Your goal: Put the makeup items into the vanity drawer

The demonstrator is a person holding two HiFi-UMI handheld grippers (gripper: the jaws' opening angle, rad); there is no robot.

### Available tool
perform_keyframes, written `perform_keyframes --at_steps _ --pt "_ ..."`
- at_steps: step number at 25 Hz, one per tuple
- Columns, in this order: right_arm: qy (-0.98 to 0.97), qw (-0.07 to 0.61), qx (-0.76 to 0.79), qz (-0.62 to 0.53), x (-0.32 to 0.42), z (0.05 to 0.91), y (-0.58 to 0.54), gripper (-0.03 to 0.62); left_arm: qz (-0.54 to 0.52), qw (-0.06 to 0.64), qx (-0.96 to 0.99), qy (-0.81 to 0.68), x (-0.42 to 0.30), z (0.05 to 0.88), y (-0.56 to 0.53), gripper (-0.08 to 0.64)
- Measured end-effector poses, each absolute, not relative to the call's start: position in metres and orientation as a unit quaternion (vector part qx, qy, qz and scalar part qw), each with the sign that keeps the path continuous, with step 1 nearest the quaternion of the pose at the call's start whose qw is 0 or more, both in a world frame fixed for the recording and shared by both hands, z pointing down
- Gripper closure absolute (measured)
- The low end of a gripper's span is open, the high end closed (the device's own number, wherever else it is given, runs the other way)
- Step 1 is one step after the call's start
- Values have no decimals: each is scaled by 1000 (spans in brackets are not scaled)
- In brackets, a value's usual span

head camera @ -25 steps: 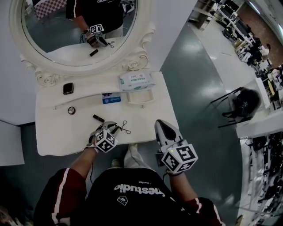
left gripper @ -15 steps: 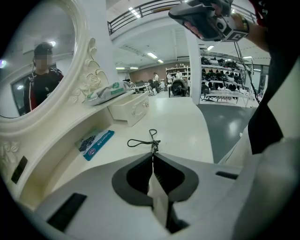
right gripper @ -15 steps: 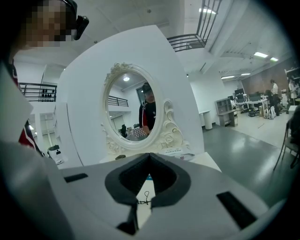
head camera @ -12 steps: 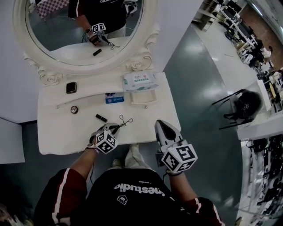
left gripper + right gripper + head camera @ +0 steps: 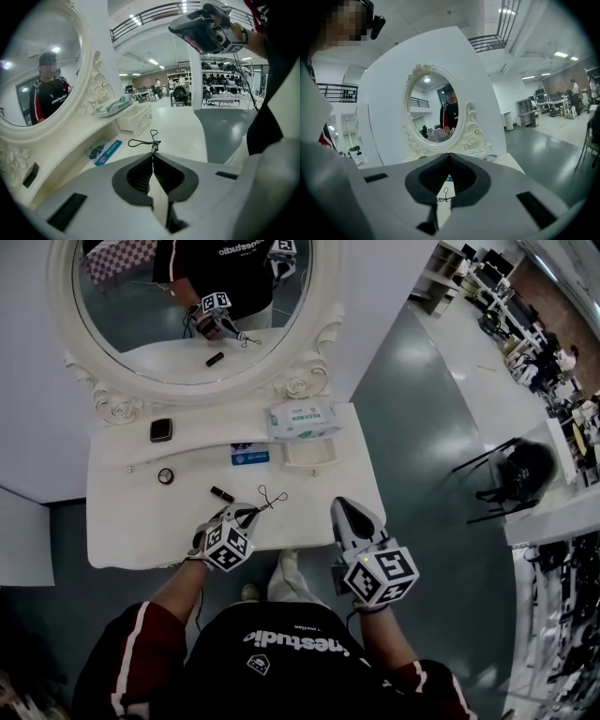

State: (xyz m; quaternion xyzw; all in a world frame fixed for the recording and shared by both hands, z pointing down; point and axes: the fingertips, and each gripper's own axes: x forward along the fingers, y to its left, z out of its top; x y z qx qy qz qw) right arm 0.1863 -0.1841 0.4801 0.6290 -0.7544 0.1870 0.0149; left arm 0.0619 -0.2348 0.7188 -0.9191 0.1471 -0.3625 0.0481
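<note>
A black wire eyelash curler (image 5: 271, 497) hangs just above the white vanity top (image 5: 141, 521), pinched at one end by my left gripper (image 5: 251, 512), which is shut on it. In the left gripper view its loops (image 5: 142, 142) stick out past the closed jaw tips (image 5: 152, 154). The small vanity drawer (image 5: 307, 463) stands open at the back right, beyond the curler. A black lipstick (image 5: 222, 494) lies left of the curler, and a round compact (image 5: 166, 476) further left. My right gripper (image 5: 339, 506) is shut and empty over the table's front right edge.
A wipes pack (image 5: 302, 418) and a square black compact (image 5: 161, 430) sit on the raised shelf under the oval mirror (image 5: 187, 306). A blue card (image 5: 244, 455) lies left of the drawer. Grey floor drops away to the right of the vanity.
The left gripper closed on the eyelash curler, which lay on the tabletop, and raised it a little. The right gripper stayed where it was.
</note>
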Motion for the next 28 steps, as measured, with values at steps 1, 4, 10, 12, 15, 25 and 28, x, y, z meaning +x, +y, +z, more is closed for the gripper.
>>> perform_keyframes --at_steps 1,4,10,12,15,25,28 --pt "-755 14 629 186 185 479 -184 589 -359 50 -920 150 61 714 -234 551" --pt "-758 14 627 180 180 475 -183 589 -347 58 -923 159 59 700 -232 551" --pt "-762 3 621 183 168 471 -178 589 -327 68 -927 173 50 678 -227 551" --pt "-764 3 620 180 164 468 -176 589 -317 64 -929 180 46 669 -226 551" --pt "-765 0 620 176 160 465 -173 589 -294 51 -935 192 41 653 -226 551" --pt "-764 -12 624 165 142 457 -158 589 -220 44 -952 208 28 590 -212 551" --pt "-761 -17 628 160 139 453 -154 589 -200 39 -955 215 21 570 -208 551"
